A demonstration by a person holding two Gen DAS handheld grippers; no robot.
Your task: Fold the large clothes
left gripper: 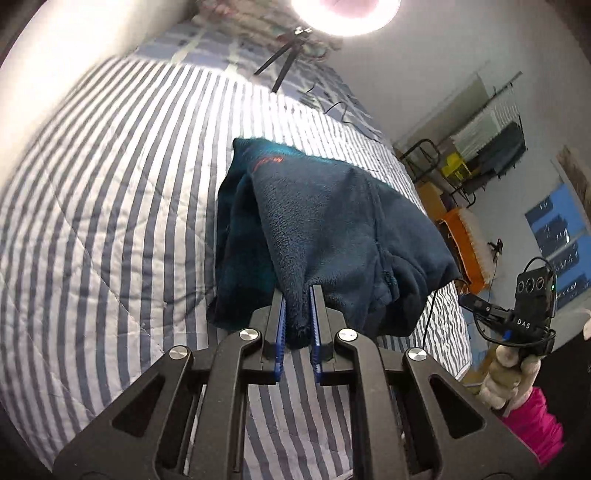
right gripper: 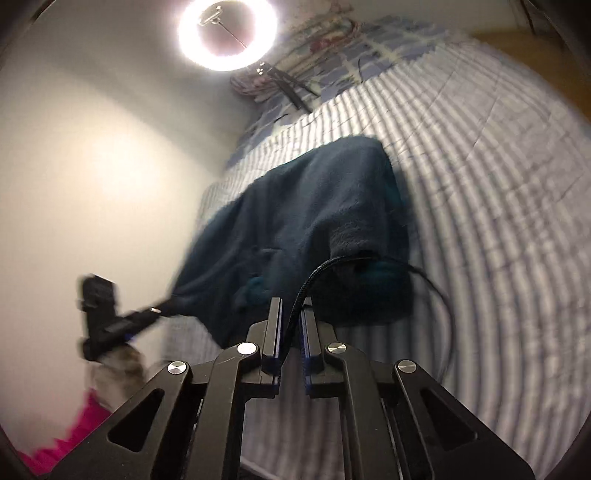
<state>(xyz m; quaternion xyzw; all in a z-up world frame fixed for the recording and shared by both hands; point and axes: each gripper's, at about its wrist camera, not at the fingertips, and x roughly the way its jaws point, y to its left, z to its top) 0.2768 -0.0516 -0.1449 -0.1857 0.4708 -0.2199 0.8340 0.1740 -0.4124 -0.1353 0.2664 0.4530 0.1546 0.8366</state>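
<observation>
A dark teal fleece garment [left gripper: 332, 221] lies bunched on the striped bed, with orange lettering near its far end. My left gripper [left gripper: 297, 295] is shut on a fold of its near hem, and fleece bulges between the blue pads. In the right wrist view the same fleece [right gripper: 295, 206] spreads out ahead of my right gripper [right gripper: 291, 306]. Its jaws stand almost together, with a black braided cable [right gripper: 436, 291] running through the narrow gap. The fleece edge lies right at its tips; whether fabric is pinched too is hidden. Each gripper shows in the other's view [left gripper: 467, 300] [right gripper: 157, 310].
The blue-and-white striped quilt [left gripper: 110, 221] covers the bed, with a white wall along one side. A ring light [right gripper: 227, 33] on a tripod stands at the far end among pillows and cables. Shelves and an orange crate [left gripper: 461, 240] stand beyond the bed. A gloved hand and pink sleeve [left gripper: 535, 421] are near.
</observation>
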